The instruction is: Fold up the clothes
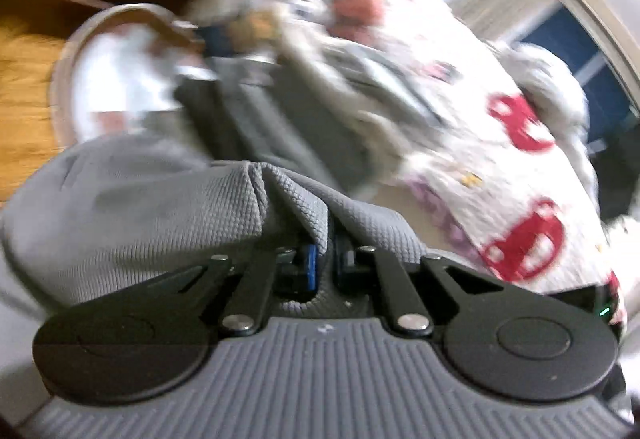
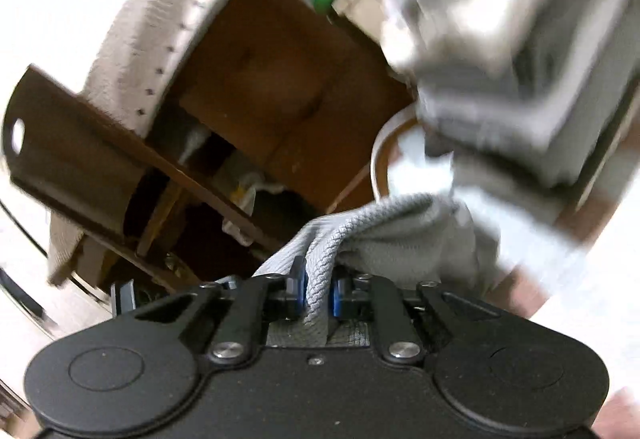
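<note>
Folding has barely begun, by my reading: both claws have a grip, but no crease is laid. The left claw (image 1: 325,259) is clenched on a bunched edge of the grey waffle-knit cotton garment (image 1: 132,207), which hangs lifted in front of it. The right claw (image 2: 318,293) pinches a thicker roll of the same grey cloth (image 2: 400,227). Beyond, blurred, lie a white quilt printed with red cars (image 1: 480,143) and a round tan basket (image 1: 66,63). Spreading, folding and stacking remain.
</note>
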`<state>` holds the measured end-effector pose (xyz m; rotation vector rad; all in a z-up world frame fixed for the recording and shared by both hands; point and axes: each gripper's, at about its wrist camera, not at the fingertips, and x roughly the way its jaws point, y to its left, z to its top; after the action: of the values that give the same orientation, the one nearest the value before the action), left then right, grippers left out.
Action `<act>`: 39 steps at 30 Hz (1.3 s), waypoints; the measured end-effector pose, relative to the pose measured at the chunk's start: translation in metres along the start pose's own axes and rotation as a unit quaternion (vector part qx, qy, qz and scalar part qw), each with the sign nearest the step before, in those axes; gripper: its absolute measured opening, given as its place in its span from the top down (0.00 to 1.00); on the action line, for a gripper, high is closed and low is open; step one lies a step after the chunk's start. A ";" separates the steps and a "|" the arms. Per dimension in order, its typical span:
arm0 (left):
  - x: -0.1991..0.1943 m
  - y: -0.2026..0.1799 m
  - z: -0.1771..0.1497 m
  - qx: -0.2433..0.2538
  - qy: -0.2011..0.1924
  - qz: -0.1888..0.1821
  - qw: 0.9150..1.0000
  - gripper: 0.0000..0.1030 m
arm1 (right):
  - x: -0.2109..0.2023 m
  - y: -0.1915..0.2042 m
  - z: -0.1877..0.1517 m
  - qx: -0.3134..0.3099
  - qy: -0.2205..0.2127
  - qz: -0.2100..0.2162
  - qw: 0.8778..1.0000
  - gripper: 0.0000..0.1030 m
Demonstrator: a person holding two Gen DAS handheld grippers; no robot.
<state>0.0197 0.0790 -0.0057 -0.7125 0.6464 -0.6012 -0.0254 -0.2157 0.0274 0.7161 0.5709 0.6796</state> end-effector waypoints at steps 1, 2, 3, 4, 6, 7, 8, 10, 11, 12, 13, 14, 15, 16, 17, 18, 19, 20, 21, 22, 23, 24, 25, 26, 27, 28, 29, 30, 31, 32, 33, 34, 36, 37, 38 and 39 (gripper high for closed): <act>0.003 -0.014 -0.004 0.003 0.004 -0.017 1.000 0.94 | -0.015 0.016 0.004 -0.026 -0.001 -0.017 1.000 0.85; 0.005 -0.029 -0.007 0.008 0.009 -0.032 0.999 0.94 | -0.030 0.032 0.008 -0.052 -0.002 -0.035 0.998 0.85; 0.003 -0.045 -0.011 0.019 0.012 -0.045 0.999 0.94 | -0.042 0.045 0.010 -0.072 -0.002 -0.060 0.996 0.85; 0.000 -0.061 -0.014 0.032 0.013 -0.058 0.998 0.94 | -0.059 0.061 0.013 -0.085 -0.002 -0.088 0.992 0.86; -0.008 -0.093 -0.020 0.050 0.012 -0.087 0.995 0.94 | -0.095 0.086 0.017 -0.105 -0.006 -0.128 0.986 0.86; -0.009 -0.109 -0.022 0.056 0.013 -0.099 0.993 0.94 | -0.113 0.095 0.018 -0.112 -0.009 -0.139 0.984 0.86; -0.011 -0.124 -0.025 0.066 0.015 -0.106 0.992 0.94 | -0.129 0.103 0.020 -0.117 -0.012 -0.148 0.982 0.86; -0.008 -0.155 -0.031 0.096 0.017 -0.107 0.989 0.94 | -0.158 0.111 0.023 -0.128 -0.010 -0.175 0.976 0.86; -0.005 -0.167 -0.035 0.113 0.017 -0.104 0.988 0.94 | -0.172 0.116 0.026 -0.135 -0.010 -0.189 0.973 0.86; -0.001 -0.178 -0.040 0.129 0.017 -0.102 0.986 0.94 | -0.183 0.119 0.029 -0.139 -0.009 -0.200 0.970 0.86; 0.003 -0.188 -0.044 0.139 0.020 -0.103 0.985 0.94 | -0.194 0.122 0.031 -0.143 -0.009 -0.212 0.967 0.86; 0.007 -0.194 -0.049 0.140 0.029 -0.110 0.984 0.94 | -0.210 0.122 0.029 -0.146 -0.008 -0.222 0.964 0.86; 0.012 -0.201 -0.054 0.145 0.036 -0.115 0.982 0.94 | -0.219 0.123 0.029 -0.149 -0.003 -0.232 0.961 0.87; 0.017 -0.209 -0.060 0.157 0.038 -0.114 0.980 0.94 | -0.223 0.123 0.029 -0.153 0.005 -0.245 0.957 0.87; 0.021 -0.215 -0.064 0.170 0.035 -0.110 0.979 0.94 | -0.230 0.120 0.029 -0.154 0.009 -0.257 0.954 0.87; 0.025 -0.218 -0.069 0.179 0.035 -0.109 0.977 0.94 | -0.237 0.117 0.028 -0.155 0.014 -0.270 0.950 0.87; 0.030 -0.223 -0.072 0.184 0.036 -0.110 0.976 0.94 | -0.245 0.113 0.028 -0.155 0.019 -0.283 0.946 0.87; 0.036 -0.227 -0.074 0.185 0.034 -0.109 0.976 0.94 | -0.252 0.107 0.027 -0.151 0.019 -0.288 0.946 0.87; 0.044 -0.230 -0.076 0.192 0.033 -0.105 0.975 0.94 | -0.260 0.101 0.027 -0.146 0.020 -0.294 0.945 0.87; 0.052 -0.234 -0.077 0.206 0.032 -0.098 0.973 0.94 | -0.270 0.092 0.026 -0.140 0.019 -0.301 0.943 0.87; 0.062 -0.239 -0.080 0.229 0.031 -0.086 0.969 0.94 | -0.277 0.083 0.025 -0.133 0.018 -0.308 0.942 0.87; 0.077 -0.248 -0.085 0.273 0.031 -0.060 0.960 0.94 | -0.283 0.071 0.026 -0.127 0.018 -0.312 0.941 0.87; 0.094 -0.259 -0.091 0.322 0.028 -0.025 0.946 0.94 | -0.289 0.058 0.026 -0.122 0.017 -0.317 0.941 0.87; 0.110 -0.265 -0.095 0.350 0.027 -0.003 0.936 0.95 | -0.291 0.044 0.026 -0.122 0.017 -0.322 0.939 0.87; 0.126 -0.267 -0.096 0.354 0.032 0.001 0.935 0.95 | -0.289 0.027 0.028 -0.119 0.016 -0.323 0.939 0.87; 0.144 -0.267 -0.094 0.347 0.038 -0.001 0.937 0.95 | -0.287 0.010 0.030 -0.111 0.015 -0.329 0.938 0.87; 0.161 -0.267 -0.093 0.346 0.039 0.004 0.937 0.95 | -0.280 -0.011 0.035 -0.106 0.017 -0.350 0.931 0.87; 0.179 -0.265 -0.092 0.351 0.035 0.016 0.936 0.94 | -0.274 -0.032 0.040 -0.102 0.019 -0.372 0.922 0.87; 0.195 -0.262 -0.091 0.358 0.032 0.027 0.933 0.88 | -0.266 -0.052 0.043 -0.118 0.024 -0.416 0.901 0.84; 0.206 -0.255 -0.091 0.369 0.033 0.043 0.928 0.84 | -0.256 -0.072 0.041 -0.153 0.029 -0.477 0.865 0.78; 0.214 -0.247 -0.092 0.383 0.036 0.066 0.921 0.82 | -0.246 -0.091 0.038 -0.188 0.035 -0.535 0.823 0.53; 0.221 -0.240 -0.093 0.396 0.040 0.089 0.913 0.78 | -0.237 -0.106 0.030 -0.228 0.042 -0.589 0.774 0.40; 0.218 -0.215 -0.095 0.423 0.035 0.114 0.898 0.64 | -0.229 -0.133 0.010 -0.276 0.059 -0.635 0.719 0.41; 0.211 -0.201 -0.096 0.424 0.036 0.119 0.897 0.49 | -0.232 -0.139 0.002 -0.273 0.060 -0.620 0.733 0.42; 0.203 -0.186 -0.096 0.420 0.039 0.122 0.899 0.42 | -0.239 -0.143 -0.007 -0.251 0.058 -0.593 0.763 0.42; 0.196 -0.169 -0.095 0.405 0.049 0.122 0.905 0.42 | -0.245 -0.147 -0.016 -0.229 0.057 -0.565 0.791 0.42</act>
<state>0.0332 -0.1963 0.0008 0.1804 0.5007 -0.6075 -0.1417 -0.4698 -0.0337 -0.1972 0.7819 -0.2882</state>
